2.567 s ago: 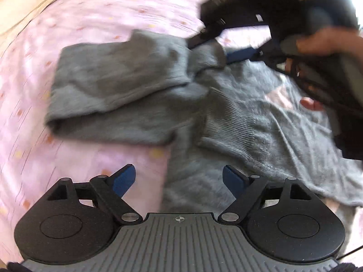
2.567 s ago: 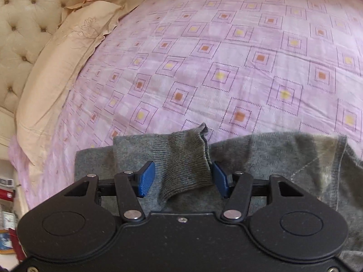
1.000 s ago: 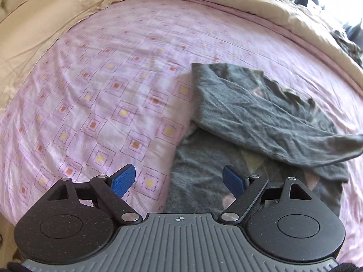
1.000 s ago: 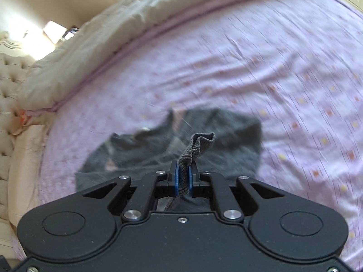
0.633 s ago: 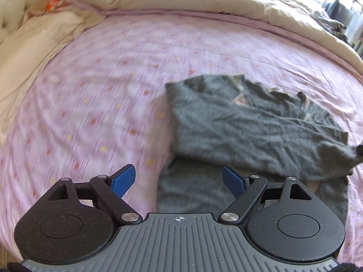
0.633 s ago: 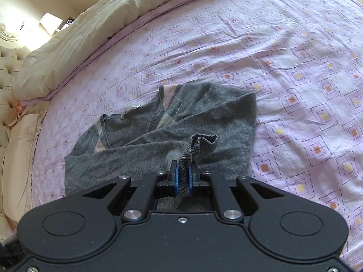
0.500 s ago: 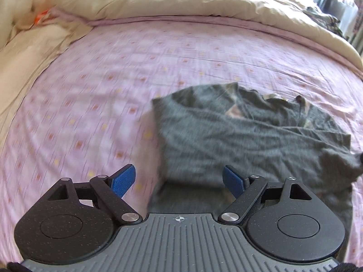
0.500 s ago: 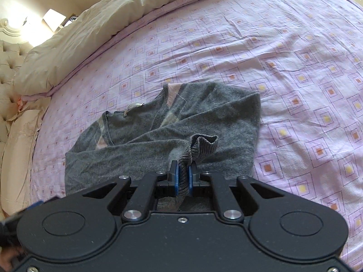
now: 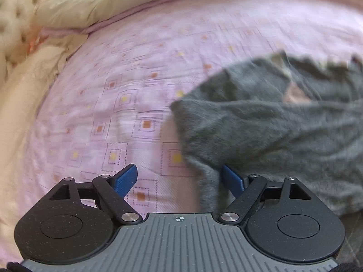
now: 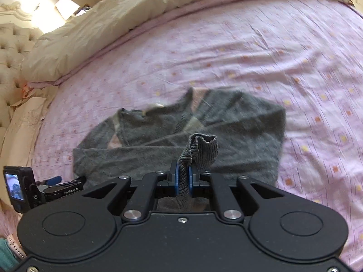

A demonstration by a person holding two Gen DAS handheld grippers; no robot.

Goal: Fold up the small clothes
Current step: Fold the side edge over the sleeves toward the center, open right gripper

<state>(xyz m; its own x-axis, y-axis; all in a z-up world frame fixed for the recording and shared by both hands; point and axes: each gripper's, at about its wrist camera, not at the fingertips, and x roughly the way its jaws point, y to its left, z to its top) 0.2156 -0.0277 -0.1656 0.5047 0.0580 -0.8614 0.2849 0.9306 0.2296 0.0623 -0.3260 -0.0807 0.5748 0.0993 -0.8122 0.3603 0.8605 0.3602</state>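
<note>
Grey ribbed cuff (image 10: 202,151) clamped in right hand-held gripper (image 10: 183,179), left hand-held gripper (image 9: 179,179) spread wide

In the right wrist view, small white lettering reading "GenRobot.AI" stands on the black body of the left gripper (image 10: 53,179), seen at the left edge beside its camera unit. Just below, on the black camera mount (image 10: 34,196), are two white characters that look like "AS", too small to be sure. The left wrist view shows no readable text.
</note>
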